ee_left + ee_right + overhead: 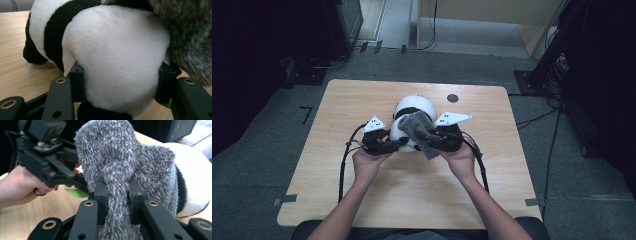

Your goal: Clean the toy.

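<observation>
The wooden table [362,100] serves as the landmark. On its top, near the far edge and right of centre, sits a small dark round disc [452,98]. Beyond the table's far left corner stands a dark cabinet [343,22] on the grey carpet, with small black pieces [370,47] lying at its foot. Beyond the far edge, a pale wooden panel [492,12] rises, a black cord [432,25] hanging beside it. Right of the table, a black stand [557,45] leans upward, and black cables [554,135] trail across the carpet. Strips of grey tape [286,199] mark the floor at the table's near left corner.
</observation>
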`<action>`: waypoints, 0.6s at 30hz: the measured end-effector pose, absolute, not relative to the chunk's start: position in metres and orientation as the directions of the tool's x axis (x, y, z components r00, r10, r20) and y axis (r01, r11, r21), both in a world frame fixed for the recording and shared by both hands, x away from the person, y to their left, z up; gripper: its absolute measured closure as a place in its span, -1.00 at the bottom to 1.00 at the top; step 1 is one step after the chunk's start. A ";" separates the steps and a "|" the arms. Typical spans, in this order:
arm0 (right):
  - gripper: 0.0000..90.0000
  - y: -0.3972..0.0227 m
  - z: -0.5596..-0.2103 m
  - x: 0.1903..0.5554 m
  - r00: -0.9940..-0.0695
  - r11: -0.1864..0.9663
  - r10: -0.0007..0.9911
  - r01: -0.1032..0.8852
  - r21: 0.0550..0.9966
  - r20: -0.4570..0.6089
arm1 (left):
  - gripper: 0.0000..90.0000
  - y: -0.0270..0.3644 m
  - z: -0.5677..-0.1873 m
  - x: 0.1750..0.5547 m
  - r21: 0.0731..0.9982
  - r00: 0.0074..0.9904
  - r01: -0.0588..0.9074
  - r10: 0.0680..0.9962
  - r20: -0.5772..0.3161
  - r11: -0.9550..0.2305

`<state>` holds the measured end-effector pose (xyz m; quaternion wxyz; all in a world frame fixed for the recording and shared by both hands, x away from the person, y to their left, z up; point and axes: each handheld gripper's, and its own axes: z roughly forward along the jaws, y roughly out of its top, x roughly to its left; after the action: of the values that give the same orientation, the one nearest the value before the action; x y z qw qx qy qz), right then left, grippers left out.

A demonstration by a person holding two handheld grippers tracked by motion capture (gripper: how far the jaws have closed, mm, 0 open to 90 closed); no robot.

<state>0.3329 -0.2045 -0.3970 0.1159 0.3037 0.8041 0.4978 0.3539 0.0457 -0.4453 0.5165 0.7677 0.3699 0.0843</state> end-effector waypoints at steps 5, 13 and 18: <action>0.68 -0.193 -0.403 0.326 -0.814 0.379 0.575 0.355 0.855 0.083 | -0.06 0.050 -0.444 0.356 0.852 0.693 0.495 0.670 -0.266 -0.173; 0.69 -0.175 -0.423 0.321 -0.842 0.439 0.534 0.352 0.826 0.075 | -0.06 0.054 -0.441 0.357 0.847 0.671 0.512 0.684 -0.286 -0.147; 0.71 -0.168 -0.437 0.320 -0.854 0.480 0.516 0.355 0.802 0.069 | -0.06 0.056 -0.437 0.357 0.849 0.666 0.516 0.677 -0.314 -0.114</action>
<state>0.3203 -0.1683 -0.4367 0.0913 0.2547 0.8553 0.4419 0.3565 0.0561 -0.4372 0.5309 0.7423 0.4017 0.0760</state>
